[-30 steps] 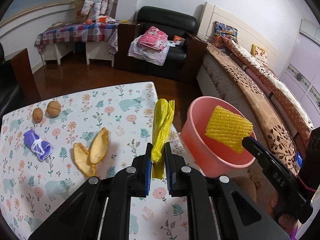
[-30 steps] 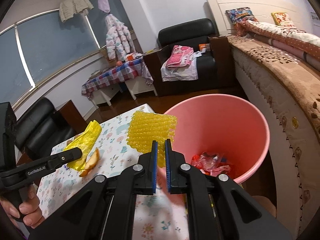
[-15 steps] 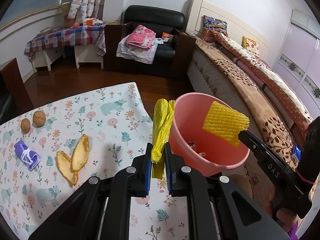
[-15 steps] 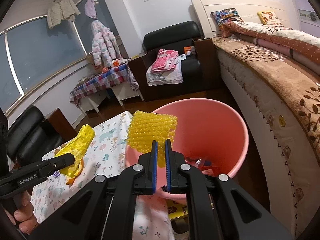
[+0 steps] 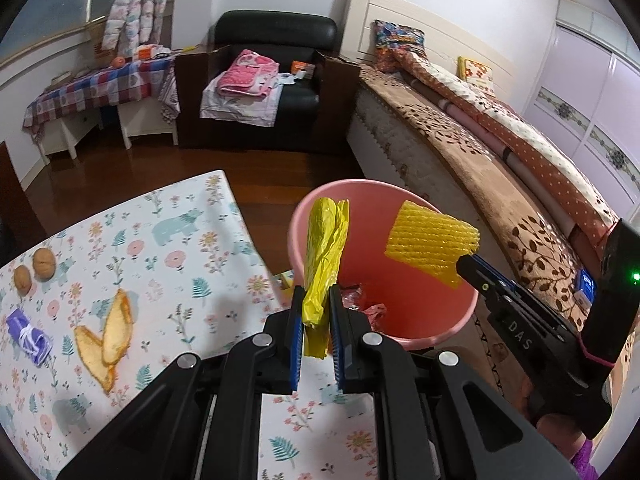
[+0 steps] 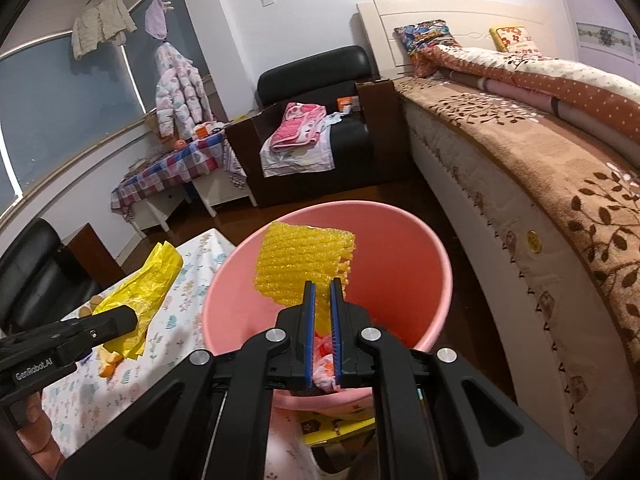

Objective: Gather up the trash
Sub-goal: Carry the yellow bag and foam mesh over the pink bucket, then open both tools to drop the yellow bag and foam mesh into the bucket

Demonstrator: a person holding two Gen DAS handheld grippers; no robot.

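1. My left hand-held gripper (image 5: 314, 316) is level and points forward past the table (image 5: 180, 280) edge; its jaws are nearly closed, pinching a crumpled yellow plastic bag (image 5: 325, 256) that stands upright between them.
2. In the left wrist view, the bag's upper part rises in front of the near-left rim of the pink bin (image 5: 384, 264).
3. My right hand-held gripper (image 6: 322, 320) points forward and slightly down over the bin; its jaws are almost together, clamped on a corner of a yellow foam net (image 6: 306, 268).
4. The foam net hangs above the open mouth of the bin, clear of its wall in both views.
5. Red and pink wrappers (image 5: 360, 300) lie at the bottom of the bin.
6. The bin stands on the floor between the table and the bed (image 5: 500, 168).
7. On the table, to the left of my left gripper, lie orange peel (image 5: 106, 332), a purple wrapper (image 5: 28, 336) and two walnuts (image 5: 34, 270).
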